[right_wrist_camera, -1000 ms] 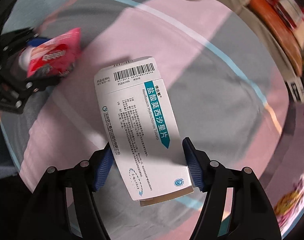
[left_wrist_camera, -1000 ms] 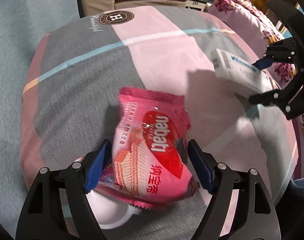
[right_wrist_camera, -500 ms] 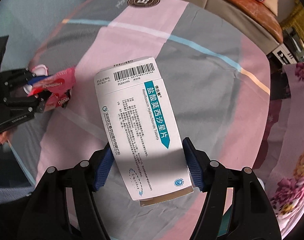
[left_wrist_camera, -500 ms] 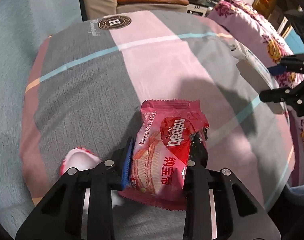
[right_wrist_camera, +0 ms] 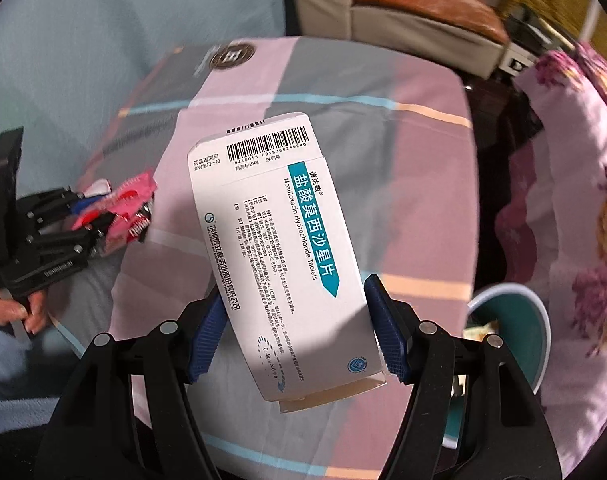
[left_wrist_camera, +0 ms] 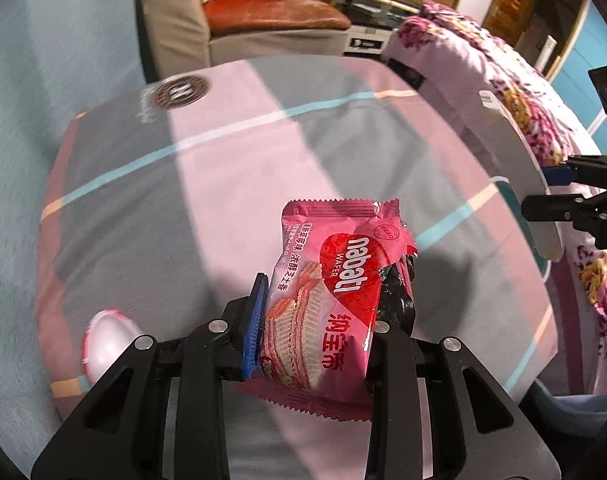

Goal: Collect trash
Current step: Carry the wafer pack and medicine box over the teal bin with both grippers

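**Both claws hold a piece of trash above the checked cushion**

The left claw (left_wrist_camera: 317, 320) is closed on a pink wafer wrapper (left_wrist_camera: 335, 292). Its blue pad (left_wrist_camera: 257, 322) presses the left side of the wrapper, and the other finger is mostly hidden behind the crumpled foil on the right side. The wrapper stands up between the fingers, with its toothed top edge pointing away from the camera, and it does not touch the cushion below.

The right claw (right_wrist_camera: 297, 334) grips a white medicine box (right_wrist_camera: 281, 256) by its lower end. Both blue pads touch the long sides of the box. The box is tilted, and its barcode end points away from the camera.

Under both claws lies a large cushion (left_wrist_camera: 231, 184) with grey and pink squares and thin blue and cream lines. A small white and red object (left_wrist_camera: 105, 344) rests on the cushion near the left claw; what it is I cannot tell. At the right of the cushion is a flowered pink blanket (right_wrist_camera: 575, 208), and beside it a teal bin (right_wrist_camera: 515, 332) with a white rim. Behind the cushion stands a beige sofa (left_wrist_camera: 175, 20) with an orange-brown seat.
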`<state>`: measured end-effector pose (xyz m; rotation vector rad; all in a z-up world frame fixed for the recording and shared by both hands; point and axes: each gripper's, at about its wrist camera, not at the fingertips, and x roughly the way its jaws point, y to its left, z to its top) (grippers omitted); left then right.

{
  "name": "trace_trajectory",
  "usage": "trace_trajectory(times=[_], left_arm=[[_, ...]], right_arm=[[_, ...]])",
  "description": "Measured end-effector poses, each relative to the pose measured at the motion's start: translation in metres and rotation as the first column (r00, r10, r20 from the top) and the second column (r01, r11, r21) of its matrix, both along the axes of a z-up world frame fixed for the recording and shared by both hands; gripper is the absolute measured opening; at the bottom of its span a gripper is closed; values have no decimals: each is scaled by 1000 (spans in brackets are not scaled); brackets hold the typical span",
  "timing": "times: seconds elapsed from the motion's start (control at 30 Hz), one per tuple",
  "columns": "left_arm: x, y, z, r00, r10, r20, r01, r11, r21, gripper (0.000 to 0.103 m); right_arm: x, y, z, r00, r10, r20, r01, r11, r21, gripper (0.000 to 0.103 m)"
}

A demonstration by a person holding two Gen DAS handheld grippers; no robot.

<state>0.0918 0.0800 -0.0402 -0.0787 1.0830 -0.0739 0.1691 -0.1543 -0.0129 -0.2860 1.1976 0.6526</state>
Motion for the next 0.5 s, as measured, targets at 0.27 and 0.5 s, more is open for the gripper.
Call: trace_trajectory(times=[0.27,0.5], left_arm=[[16,-80,20,994,-101,43,101,995,-8,32],[36,-157,27,980,-188,61,189,982,-9,32]], right_arm=[[-10,-75,18,990,-134,36,130,988,87,64],[-15,-153,24,959,-276,60,265,952,152,64]])
